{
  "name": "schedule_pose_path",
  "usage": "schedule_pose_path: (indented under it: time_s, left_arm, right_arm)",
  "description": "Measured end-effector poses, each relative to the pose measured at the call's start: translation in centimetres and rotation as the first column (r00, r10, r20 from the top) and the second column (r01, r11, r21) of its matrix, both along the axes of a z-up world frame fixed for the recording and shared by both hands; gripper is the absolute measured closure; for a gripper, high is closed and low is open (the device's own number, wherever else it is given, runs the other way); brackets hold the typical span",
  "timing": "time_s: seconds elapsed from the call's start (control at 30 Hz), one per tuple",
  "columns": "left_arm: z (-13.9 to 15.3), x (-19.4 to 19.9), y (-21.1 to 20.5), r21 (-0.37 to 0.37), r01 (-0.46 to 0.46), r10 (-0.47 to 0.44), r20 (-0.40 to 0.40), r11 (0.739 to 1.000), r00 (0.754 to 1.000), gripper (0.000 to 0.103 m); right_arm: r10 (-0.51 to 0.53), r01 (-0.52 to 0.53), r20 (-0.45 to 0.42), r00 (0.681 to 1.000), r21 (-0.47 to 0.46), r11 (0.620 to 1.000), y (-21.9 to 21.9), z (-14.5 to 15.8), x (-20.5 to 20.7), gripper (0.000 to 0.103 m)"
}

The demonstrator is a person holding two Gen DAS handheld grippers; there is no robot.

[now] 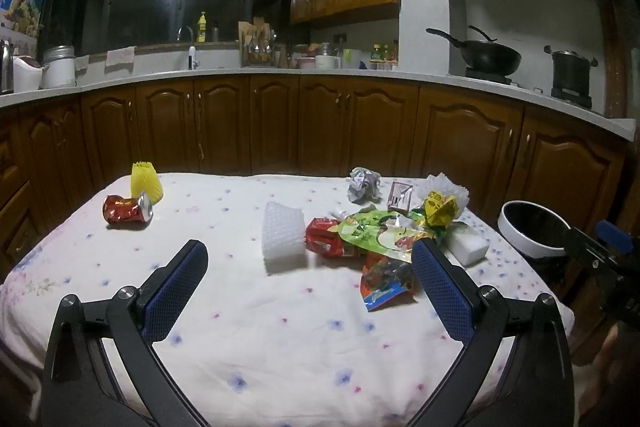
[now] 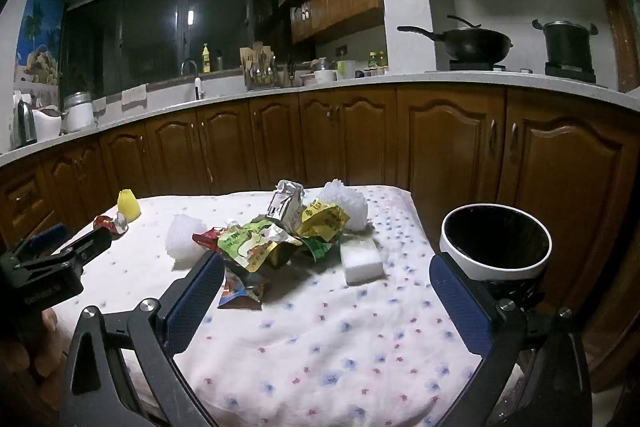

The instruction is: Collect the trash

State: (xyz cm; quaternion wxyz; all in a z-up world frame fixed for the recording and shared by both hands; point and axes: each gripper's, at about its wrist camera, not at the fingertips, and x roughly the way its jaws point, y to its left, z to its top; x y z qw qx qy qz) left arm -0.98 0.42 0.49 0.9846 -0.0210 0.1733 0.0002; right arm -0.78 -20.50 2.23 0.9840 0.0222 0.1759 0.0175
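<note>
Both pairs of fingers stand spread wide and empty, tilted slightly down over the near edge of the surface (image 1: 280,327). That surface wears a white cloth with small flowers. The left gripper (image 1: 310,287) looks across its middle; the right gripper (image 2: 326,293) sits toward the right edge, with the white-rimmed trash bin (image 2: 494,265) just past that edge and beside its right finger.

Trash lies scattered. A heap of crumpled snack wrappers (image 1: 376,239) fills the middle toward the right, with a white foam net sleeve (image 1: 282,239) touching its left side and a white block (image 2: 362,261) at its right. Behind the heap sit a crushed grey carton (image 1: 363,185) and a frilly white foam net (image 2: 344,205), near the far edge. Toward the far left corner, well apart from the rest, lie a dented red can (image 1: 128,209) on its side — long axis running left to right — and a yellow foam net (image 1: 146,181).

Nothing is collected yet, I judge. The wrapper heap lies straight ahead of the right gripper and nearer the bin; the can suits the left.
</note>
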Motion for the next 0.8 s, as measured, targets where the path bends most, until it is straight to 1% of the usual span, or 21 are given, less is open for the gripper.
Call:
schedule_pose_path:
  time_s: [0.27, 0.8]
  left_arm:
    - [0.15, 0.02, 0.16, -0.008, -0.007, 0.007, 0.003, 1.000, 1.000, 0.000]
    - [0.26, 0.03, 0.03, -0.010, 0.001, -0.001, 0.003, 1.000, 1.000, 0.000]
  right_arm:
    - [0.002, -0.002, 0.019, 1.000, 0.002, 1.000, -0.09, 0.32, -0.67, 0.000]
    - [0.002, -0.002, 0.020, 1.000, 0.005, 1.000, 0.09, 0.54, -0.69, 0.000]
